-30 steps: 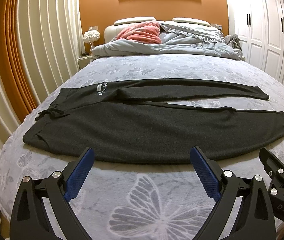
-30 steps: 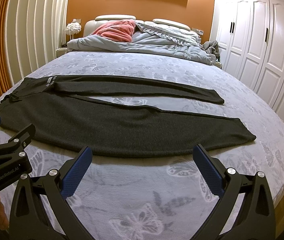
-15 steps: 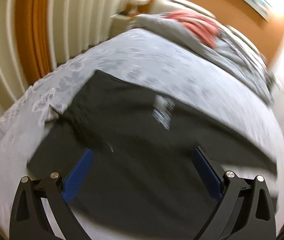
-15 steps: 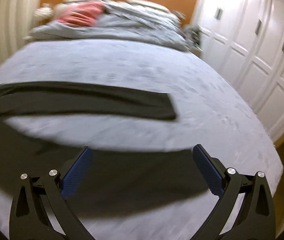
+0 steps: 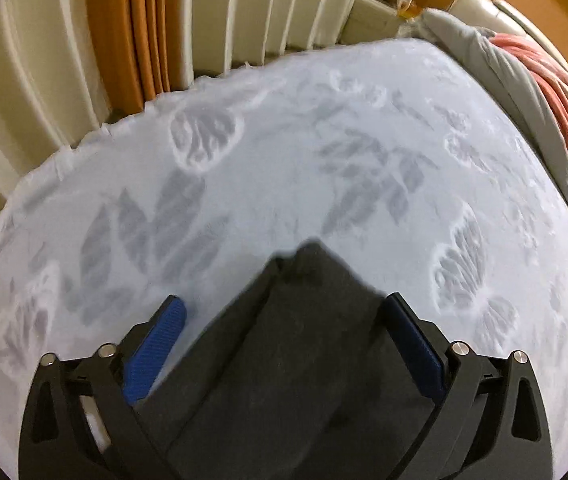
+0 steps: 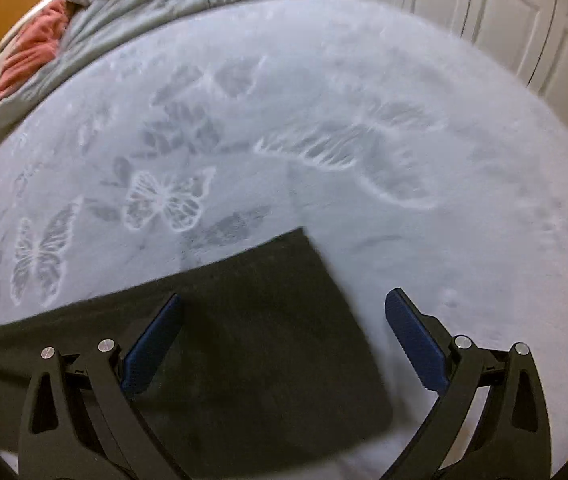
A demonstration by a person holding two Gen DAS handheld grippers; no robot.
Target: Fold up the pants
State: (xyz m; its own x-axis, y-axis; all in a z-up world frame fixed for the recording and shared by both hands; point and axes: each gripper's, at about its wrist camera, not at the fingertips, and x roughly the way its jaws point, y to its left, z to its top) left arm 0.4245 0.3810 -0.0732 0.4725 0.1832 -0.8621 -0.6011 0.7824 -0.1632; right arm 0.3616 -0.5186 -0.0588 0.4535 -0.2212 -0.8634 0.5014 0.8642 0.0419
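Dark grey pants lie flat on the bed. In the left wrist view their waistband corner (image 5: pixel 308 320) lies between the blue pads of my left gripper (image 5: pixel 284 316), which is open and low over it. In the right wrist view the cuff end of a leg (image 6: pixel 267 320) lies between the pads of my right gripper (image 6: pixel 284 316), also open and close above the cloth. Neither gripper holds anything. The rest of the pants is out of view.
The bed has a pale grey cover with butterfly prints (image 5: pixel 324 140). Cream and orange curtains (image 5: pixel 131 32) hang past its left edge. A rumpled grey duvet (image 6: pixel 131 4) with a pink blanket (image 6: pixel 27 52) lies at the head. White wardrobe doors (image 6: pixel 524 32) stand on the right.
Both grippers have swung apart and dropped from a wide view of the whole pants. The left now hovers at the waistband corner, the right at a leg cuff. Both stayed open.
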